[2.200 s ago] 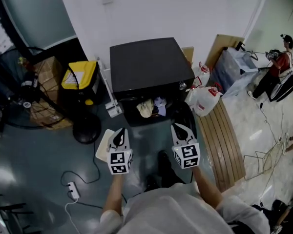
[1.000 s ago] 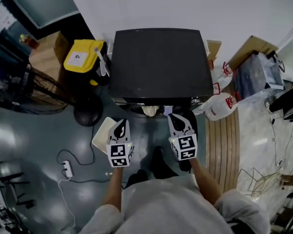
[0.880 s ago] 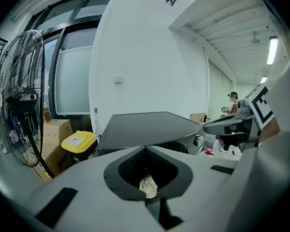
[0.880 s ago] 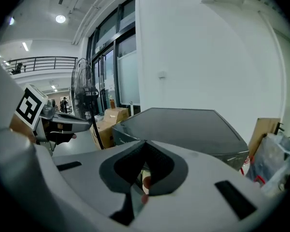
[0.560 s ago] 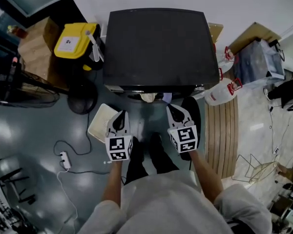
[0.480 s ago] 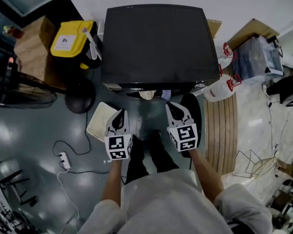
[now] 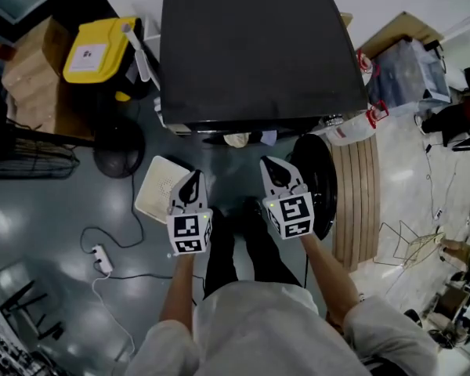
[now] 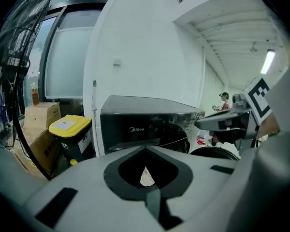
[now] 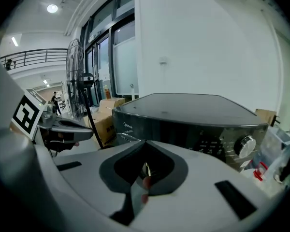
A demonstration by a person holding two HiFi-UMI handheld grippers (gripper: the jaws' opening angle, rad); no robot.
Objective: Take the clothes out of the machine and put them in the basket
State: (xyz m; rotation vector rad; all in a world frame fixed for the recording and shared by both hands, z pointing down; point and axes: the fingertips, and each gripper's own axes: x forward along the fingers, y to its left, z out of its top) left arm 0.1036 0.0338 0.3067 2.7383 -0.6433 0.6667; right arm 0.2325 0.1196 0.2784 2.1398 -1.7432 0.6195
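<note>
- Facing the dark washing machine (image 7: 254,49), round door (image 7: 323,180) swung open on the right; best to crouch square to the drum mouth
- Spotting the white basket (image 7: 155,200) on the floor just beside the left gripper (image 7: 193,180); handy for a short drop
- Seeing the clothes (image 7: 237,139) bunched at the drum mouth, cream and pale; start there
- Carrying nothing: left gripper pinched shut, right gripper (image 7: 269,165) likewise; open wide before reaching in, then bite deep into the fabric
</note>
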